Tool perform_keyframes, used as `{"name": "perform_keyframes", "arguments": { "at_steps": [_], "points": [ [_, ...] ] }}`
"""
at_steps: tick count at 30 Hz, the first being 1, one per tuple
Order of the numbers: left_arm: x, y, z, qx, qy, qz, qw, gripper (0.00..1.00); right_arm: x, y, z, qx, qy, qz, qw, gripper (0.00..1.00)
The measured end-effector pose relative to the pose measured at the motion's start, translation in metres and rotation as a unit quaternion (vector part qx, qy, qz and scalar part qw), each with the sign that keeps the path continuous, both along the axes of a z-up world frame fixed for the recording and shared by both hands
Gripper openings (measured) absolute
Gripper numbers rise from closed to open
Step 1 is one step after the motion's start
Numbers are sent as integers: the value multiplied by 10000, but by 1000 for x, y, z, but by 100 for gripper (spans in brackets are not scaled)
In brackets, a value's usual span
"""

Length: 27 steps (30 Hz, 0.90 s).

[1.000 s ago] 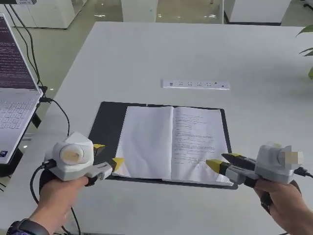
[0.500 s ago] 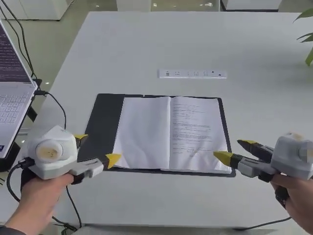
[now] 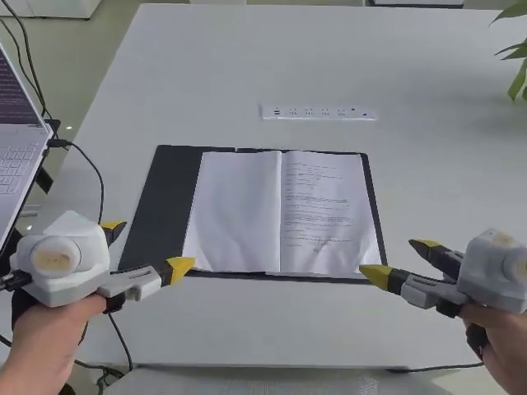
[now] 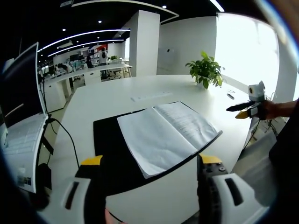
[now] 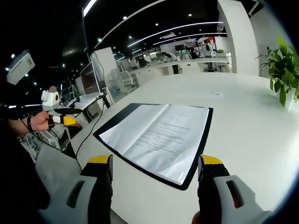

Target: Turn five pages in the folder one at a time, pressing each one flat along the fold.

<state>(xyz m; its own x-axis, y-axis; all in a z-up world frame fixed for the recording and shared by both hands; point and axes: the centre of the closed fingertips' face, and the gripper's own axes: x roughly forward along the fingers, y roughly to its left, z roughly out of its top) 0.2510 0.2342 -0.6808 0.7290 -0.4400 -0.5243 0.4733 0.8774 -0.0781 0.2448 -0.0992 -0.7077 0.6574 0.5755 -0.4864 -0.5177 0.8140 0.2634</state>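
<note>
The black folder (image 3: pixel 165 206) lies open on the white table, a blank page (image 3: pixel 235 210) on its left and a printed page (image 3: pixel 321 210) on its right, both flat. My left gripper (image 3: pixel 146 245) is open, just off the folder's near-left corner, with nothing between its fingers. My right gripper (image 3: pixel 399 260) is open beside the near-right corner, also holding nothing. In the left gripper view the folder (image 4: pixel 112 149) lies ahead of the open left gripper (image 4: pixel 150 160), and the right gripper (image 4: pixel 243 109) shows far right. The right gripper view looks over the folder (image 5: pixel 112 126) past the open right gripper (image 5: pixel 154 161).
A white power strip (image 3: pixel 319 113) lies beyond the folder. A laptop (image 3: pixel 12 156) stands at the left edge, with a black cable (image 3: pixel 90 177) running down past the folder's left side. A potted plant (image 3: pixel 515 74) is at the far right. The table's near edge is close under both grippers.
Both grippers have drawn back from the folder's near corners toward the table's near edge. The head camera has shifted. The pages have not moved.
</note>
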Motion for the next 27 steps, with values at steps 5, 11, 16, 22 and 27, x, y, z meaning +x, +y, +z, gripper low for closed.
{"name": "perform_keyframes", "arguments": {
  "at_steps": [5,11,16,22,27],
  "points": [
    [0,-1,-2,26,41,-50,10000,80,-2,-3,2,40,-5,-117,9999,76],
    [6,-7,2,23,22,-101,9999,80,-4,-6,4,86,27,-205,9997,78],
    [11,-16,3,13,17,-187,9998,80,-8,-6,0,72,76,-171,9998,79],
    [13,-39,2,31,48,-427,9991,80,-15,-5,-3,46,137,-128,9998,79],
    [17,-56,6,11,30,-579,9983,80,-18,-10,0,58,117,-173,9998,79]
  ]
}}
